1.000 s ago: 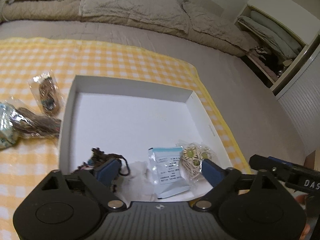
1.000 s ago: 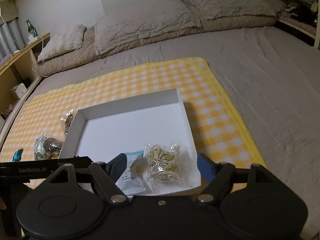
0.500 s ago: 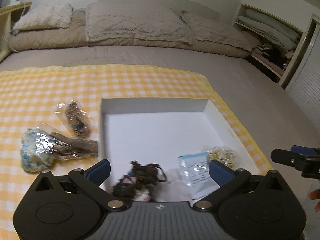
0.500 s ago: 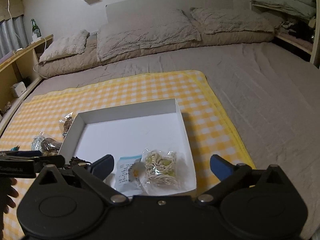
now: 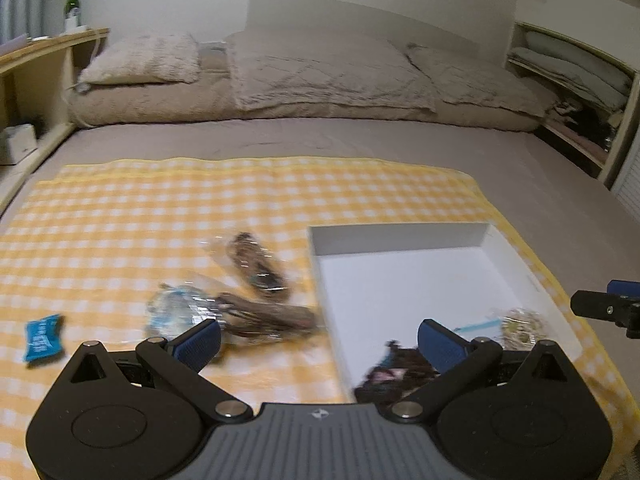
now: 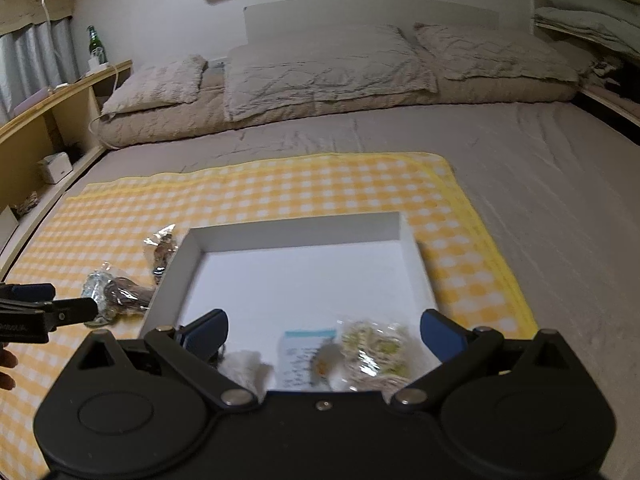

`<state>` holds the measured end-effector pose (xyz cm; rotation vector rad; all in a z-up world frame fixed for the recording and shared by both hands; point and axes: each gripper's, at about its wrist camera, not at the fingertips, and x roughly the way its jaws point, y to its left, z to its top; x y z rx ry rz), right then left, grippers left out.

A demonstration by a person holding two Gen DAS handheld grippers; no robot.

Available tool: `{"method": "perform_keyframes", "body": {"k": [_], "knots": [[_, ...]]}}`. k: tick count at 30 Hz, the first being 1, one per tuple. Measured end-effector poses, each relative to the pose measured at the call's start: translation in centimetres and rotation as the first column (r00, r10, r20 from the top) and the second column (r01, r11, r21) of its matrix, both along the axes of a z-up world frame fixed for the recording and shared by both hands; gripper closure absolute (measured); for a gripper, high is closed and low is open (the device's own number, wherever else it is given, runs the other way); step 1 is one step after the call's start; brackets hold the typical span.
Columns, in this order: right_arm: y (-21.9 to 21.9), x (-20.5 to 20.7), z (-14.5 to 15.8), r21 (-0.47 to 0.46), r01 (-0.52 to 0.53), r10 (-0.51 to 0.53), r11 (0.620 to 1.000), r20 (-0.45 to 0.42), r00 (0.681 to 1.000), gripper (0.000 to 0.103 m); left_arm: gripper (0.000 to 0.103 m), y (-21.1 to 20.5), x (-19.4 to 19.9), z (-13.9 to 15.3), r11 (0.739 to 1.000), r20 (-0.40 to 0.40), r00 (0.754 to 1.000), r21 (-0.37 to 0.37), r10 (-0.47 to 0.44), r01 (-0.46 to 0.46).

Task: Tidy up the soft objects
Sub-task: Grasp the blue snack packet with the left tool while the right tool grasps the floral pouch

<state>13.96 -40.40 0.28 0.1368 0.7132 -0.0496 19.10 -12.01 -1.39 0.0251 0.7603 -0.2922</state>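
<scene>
Both my jaws just opened wide, nothing between; left gripper (image 5: 318,340), right gripper (image 6: 324,330). Three packets in white box (image 6: 296,234). Crinkly bags (image 5: 224,312) on checked cloth, beside box. Next, probably: left reaches nearest bag.

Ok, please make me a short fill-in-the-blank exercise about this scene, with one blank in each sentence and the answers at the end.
1. The white box rests on a yellow checked ____.
2. The bag of pale noodle-like strands lies ____ the box.
3. The small blue packet lies on the cloth, ____ the box.
4. The jaws of the left hand-held gripper are ____, with nothing held.

Answers: cloth; inside; outside; open
</scene>
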Motion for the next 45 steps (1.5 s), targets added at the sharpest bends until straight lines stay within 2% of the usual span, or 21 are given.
{"method": "perform_keyframes", "body": {"k": [7, 14, 25, 34, 39, 43, 45], "knots": [[3.4, 2.0, 0.4, -0.006, -0.051, 0.051, 0.999, 0.008, 0.999, 0.000, 0.000, 5.0, 0.8, 0.9, 0.995, 0.028, 0.995, 0.021, 0.096, -0.096], [7.2, 3.9, 0.7, -0.008, -0.115, 0.115, 0.993, 0.018, 0.993, 0.000, 0.000, 9.8, 1.7, 1.3, 0.979, 0.024, 0.979, 0.012, 0.202, -0.202], [13.8, 7.4, 1.0, 0.007, -0.224, 0.223, 0.975, 0.038, 0.974, 0.000, 0.000, 15.1, 2.8, 1.4, 0.945, 0.025, 0.945, 0.028, 0.325, -0.325], [20.7, 9.8, 0.6, 0.057, -0.311, 0.309, 0.949, 0.046, 0.950, 0.000, 0.000, 20.3, 4.4, -0.3, 0.907, -0.027, 0.907, 0.037, 0.421, -0.420], [24.0, 11.6, -0.8, 0.123, -0.337, 0.343, 0.933, -0.028, 0.939, 0.000, 0.000, 22.4, 5.8, -2.3, 0.888, -0.083, 0.884, 0.077, 0.460, -0.454], [26.0, 13.0, -3.5, 0.243, -0.343, 0.383, 0.908, -0.144, 0.913, 0.000, 0.000, 23.5, 7.1, -3.7, 0.885, -0.150, 0.872, 0.068, 0.465, -0.460], [27.1, 13.4, -5.3, 0.273, -0.345, 0.405, 0.898, -0.209, 0.890, 0.000, 0.000, 23.9, 7.7, -4.4, 0.884, -0.182, 0.866, 0.059, 0.466, -0.464]]}}
